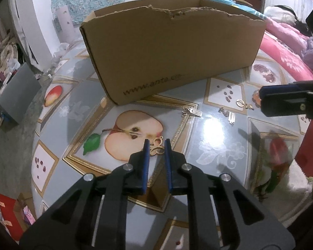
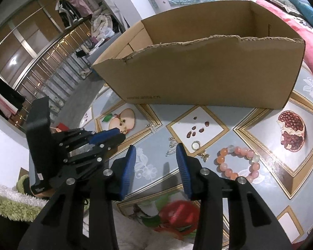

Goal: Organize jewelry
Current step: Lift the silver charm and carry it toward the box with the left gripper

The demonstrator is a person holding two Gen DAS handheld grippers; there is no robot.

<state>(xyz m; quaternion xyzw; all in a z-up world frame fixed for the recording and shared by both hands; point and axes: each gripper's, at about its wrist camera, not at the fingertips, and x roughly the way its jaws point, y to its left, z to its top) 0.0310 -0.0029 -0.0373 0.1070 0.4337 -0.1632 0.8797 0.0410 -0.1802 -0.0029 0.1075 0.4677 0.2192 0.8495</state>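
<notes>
Both views are evenly lit from overhead by cool indoor light. A white patch of glare sits on the glossy bench [image 1: 215, 125] in the left wrist view, right of the printed apple. The cardboard box [image 1: 173, 48] casts a soft shadow to its left on the bench top. Under the right tongs [image 2: 155, 162], thin dark shadows of the fingers fall on the bench. Fisheye distortion bends straight lines strongly, and black vignetting fills the corners. The centre is sharp; the near bench edge and the red printed fruit [image 2: 177, 214] are smeared and out of focus.
</notes>
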